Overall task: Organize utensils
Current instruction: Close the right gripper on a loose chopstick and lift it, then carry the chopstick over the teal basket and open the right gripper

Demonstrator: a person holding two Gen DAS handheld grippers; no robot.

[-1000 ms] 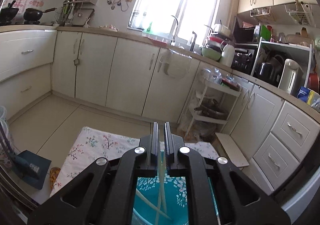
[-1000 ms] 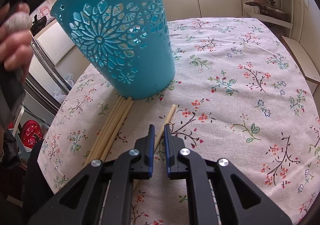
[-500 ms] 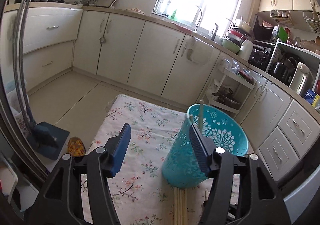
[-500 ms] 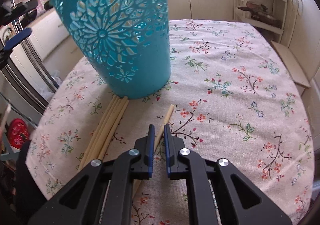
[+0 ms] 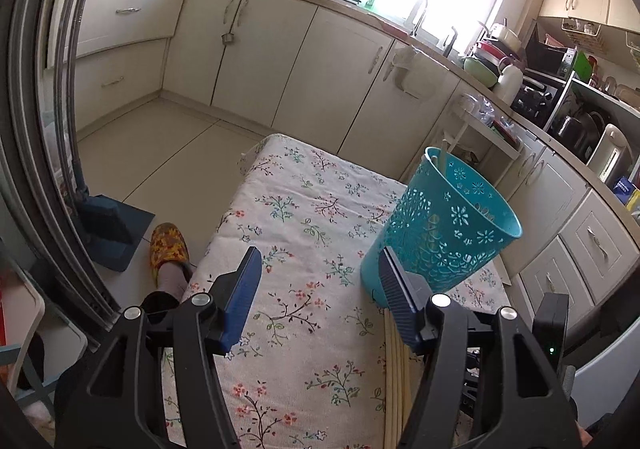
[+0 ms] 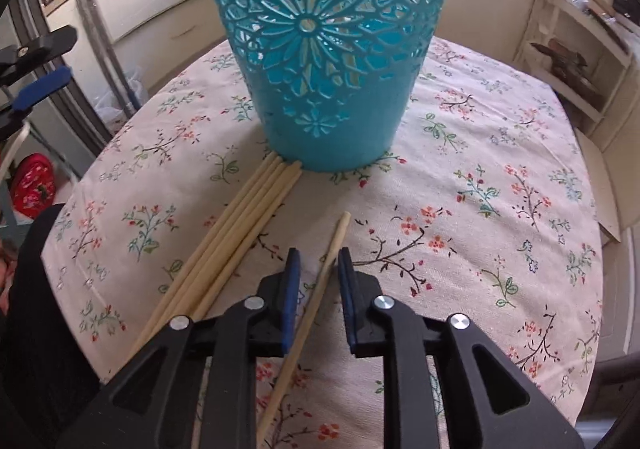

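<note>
A teal cut-out holder (image 6: 326, 49) stands on the floral tablecloth (image 6: 500, 169), with chopsticks inside it (image 5: 442, 161). Several pale chopsticks (image 6: 228, 233) lie bundled at its base. One single chopstick (image 6: 320, 281) lies between the fingers of my right gripper (image 6: 318, 261), which is open and low over it. My left gripper (image 5: 318, 269) is open and empty, held above the table left of the holder (image 5: 440, 233). The bundle also shows in the left wrist view (image 5: 396, 373).
Kitchen cabinets (image 5: 280, 61) run along the far wall. A metal chair frame (image 5: 68, 89) and a dustpan (image 5: 112, 229) stand left of the table. A slippered foot (image 5: 168, 253) is by the table's left edge. A shelf rack (image 6: 572, 61) stands at the right.
My left gripper let go of chopsticks in the holder, opened wide and drew back to the left. My right gripper opened around the single chopstick and moved closer to the holder.
</note>
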